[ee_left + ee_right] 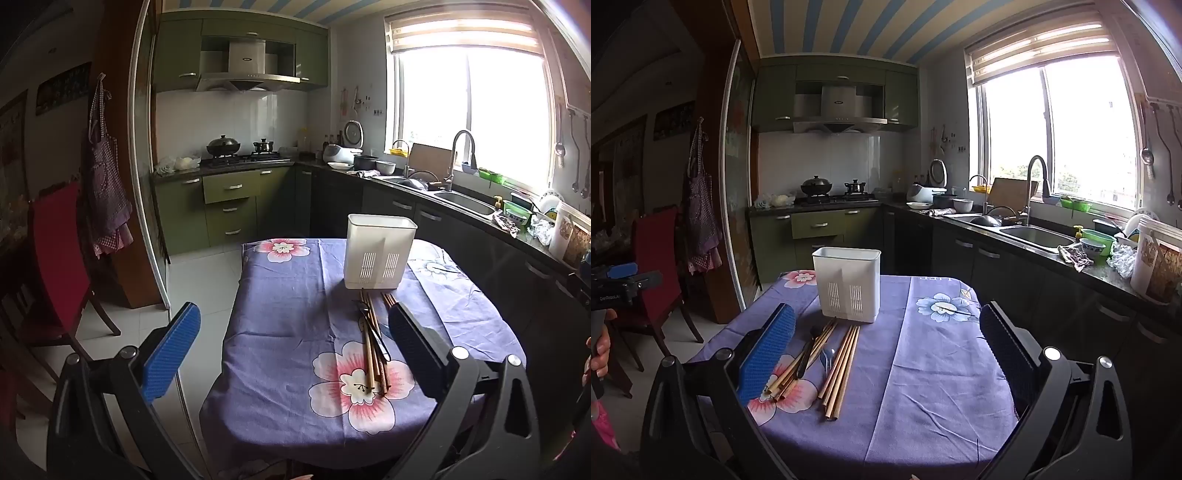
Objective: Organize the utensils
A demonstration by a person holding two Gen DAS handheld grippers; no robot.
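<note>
Utensils lie loose on the table's purple floral cloth (pixel 923 369), just near of a white utensil holder (pixel 847 284) that stands upright toward the far end. Two groups: wooden chopsticks (pixel 842 369) in a tight, roughly parallel bundle on the right, and a second, more splayed set of chopsticks (pixel 798 365) on the left, mixed with a dark-handled utensil (pixel 809 350) and a metal spoon (pixel 827 358). Near ends of the left group rest on a pink flower print.

Surroundings: red chair (pixel 55 258) to the left of the table; apron (pixel 107 177) hanging on the door frame; far wall has green cabinets, a range hood (pixel 245 62) and a stove with a black wok (pixel 222 146). Right side: dark counter with a sink (pixel 1034 238), faucet, bowls and a crumpled rag. Nothing lies between the grippers and the utensils.

Holder: slotted vents low on its near face, a ridge down the middle; interior not visible from either camera, so contents cannot be told.

Left gripper (pixel 295 339): jaws spread wide, holding nothing, raised above the near left part of the table; the utensils sit just inside its right finger. Right gripper (pixel 886 343): jaws likewise wide apart and empty, its blue-padded left finger (pixel 768 354) overlapping the left utensil group in view; contact cannot be told.
</note>
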